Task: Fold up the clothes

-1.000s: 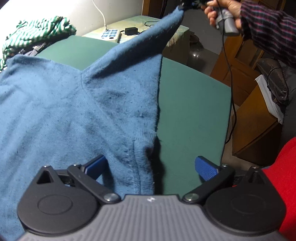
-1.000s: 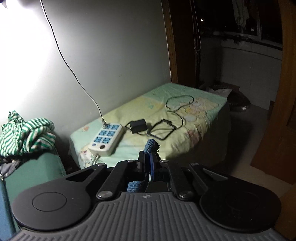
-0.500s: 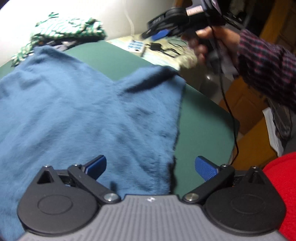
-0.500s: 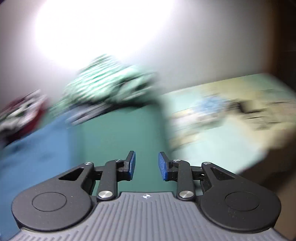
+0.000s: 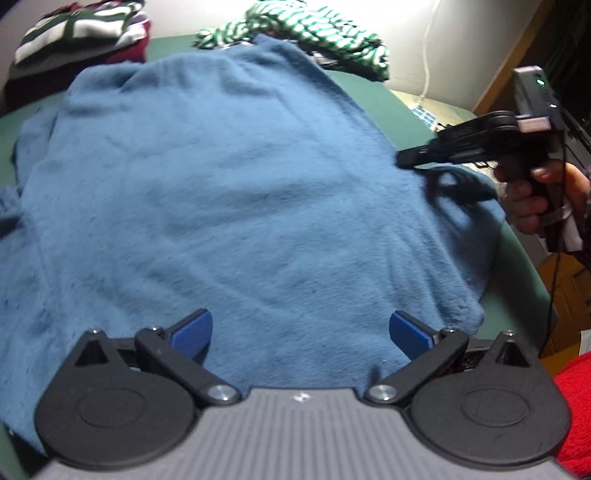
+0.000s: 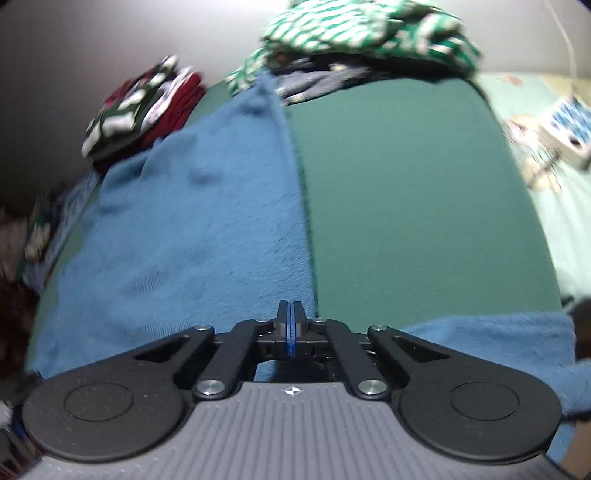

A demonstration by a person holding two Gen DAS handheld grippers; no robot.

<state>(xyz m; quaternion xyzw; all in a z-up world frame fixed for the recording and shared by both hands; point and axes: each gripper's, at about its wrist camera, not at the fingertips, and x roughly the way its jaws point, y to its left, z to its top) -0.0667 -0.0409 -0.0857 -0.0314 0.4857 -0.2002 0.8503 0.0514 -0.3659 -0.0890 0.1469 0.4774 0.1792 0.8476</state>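
A blue sweater (image 5: 240,203) lies spread on the green table cover (image 5: 373,92). Its sleeve (image 5: 461,192) lies crumpled at the right edge. My left gripper (image 5: 301,330) hovers open over the sweater's near part, nothing between its blue pads. My right gripper (image 5: 404,160), held by a hand, hangs just above that sleeve. In the right wrist view the right gripper (image 6: 290,323) is closing fully, its pads pressed together with nothing between them. It sits over the sweater's straight edge (image 6: 295,206), with the sleeve (image 6: 498,343) at the lower right.
A green-and-white striped heap (image 5: 314,33) lies at the table's far edge. A folded stack of red and dark clothes (image 6: 147,107) sits at the far left. A power strip (image 6: 565,129) rests on the pale bed sheet to the right. Red cloth (image 5: 576,406) shows near me.
The right gripper let go of the raised sleeve, which dropped onto the table. It then swung down over the sweater, opened briefly and shut empty. The left gripper moved over the sweater's body, still open.
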